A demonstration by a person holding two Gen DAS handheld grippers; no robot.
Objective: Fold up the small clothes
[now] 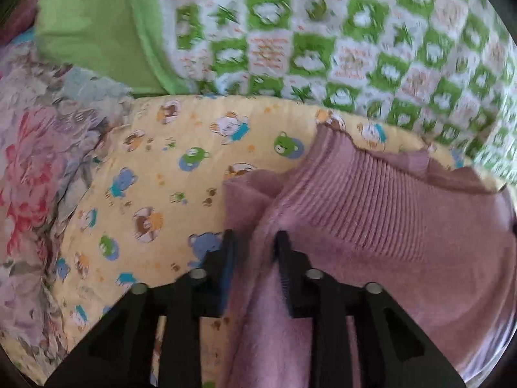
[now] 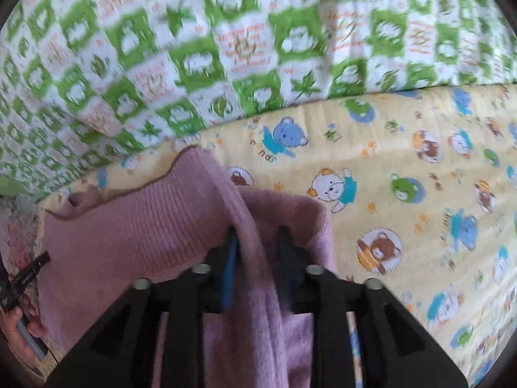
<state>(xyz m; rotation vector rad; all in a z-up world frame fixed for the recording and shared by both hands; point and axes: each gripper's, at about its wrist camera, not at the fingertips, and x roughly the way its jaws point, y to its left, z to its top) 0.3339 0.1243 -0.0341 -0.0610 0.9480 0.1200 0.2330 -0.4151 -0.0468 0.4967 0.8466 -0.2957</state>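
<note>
Pink sweater (image 1: 371, 200) pinched in both left tool (image 1: 255, 242) and right tool (image 2: 257, 239), over "friends" bear blanket (image 2: 404, 168).

Motion blur is smearing the green checked quilt (image 1: 323, 42) across the top of both views, leaving its orange lettering unreadable. The pink sweater (image 2: 135, 226) is running off the bottom edges, its lower part hidden behind black gripper frames.

Yellow bear-print quilt (image 1: 155, 194) across centre. Green-and-white checked blanket (image 1: 355, 48) at 12 to 2 o'clock, plain green pillow (image 1: 97, 32) at 11, floral sheet (image 1: 32, 161) at 9. Soft daylight.
</note>
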